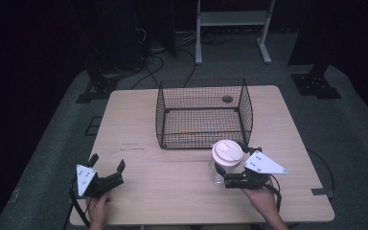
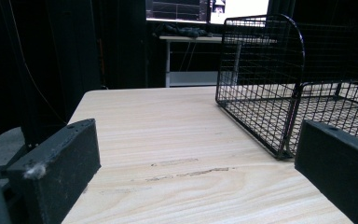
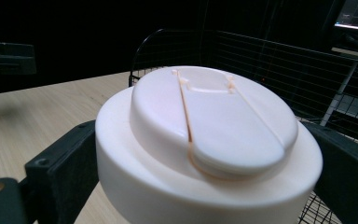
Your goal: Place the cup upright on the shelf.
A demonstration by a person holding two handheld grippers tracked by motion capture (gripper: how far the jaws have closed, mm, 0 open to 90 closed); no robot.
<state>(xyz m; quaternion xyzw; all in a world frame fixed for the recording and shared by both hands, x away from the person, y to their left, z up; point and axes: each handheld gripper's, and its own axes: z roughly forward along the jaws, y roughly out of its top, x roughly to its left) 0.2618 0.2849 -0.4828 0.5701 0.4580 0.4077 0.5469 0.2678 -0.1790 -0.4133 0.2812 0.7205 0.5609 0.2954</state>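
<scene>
Centrally, lidded jar (image 1: 226, 159) clamped between right gripper (image 1: 233, 168) fingers (image 3: 56, 182), beside wire basket (image 1: 203, 113), left gripper (image 1: 107, 165) fingers spread wide over bare worktop (image 1: 172, 191)

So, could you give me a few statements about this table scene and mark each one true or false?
1. The right hand-held gripper is closed around a jar with a white lid. True.
2. The jar sits inside the wire basket. False: it stands on the table, just in front of the basket.
3. The left hand-held gripper holds nothing and its jaws are apart. True.
4. The basket is full of items. False: it looks empty.
5. The jar's lid is off. False: the lid is on the jar.
</scene>
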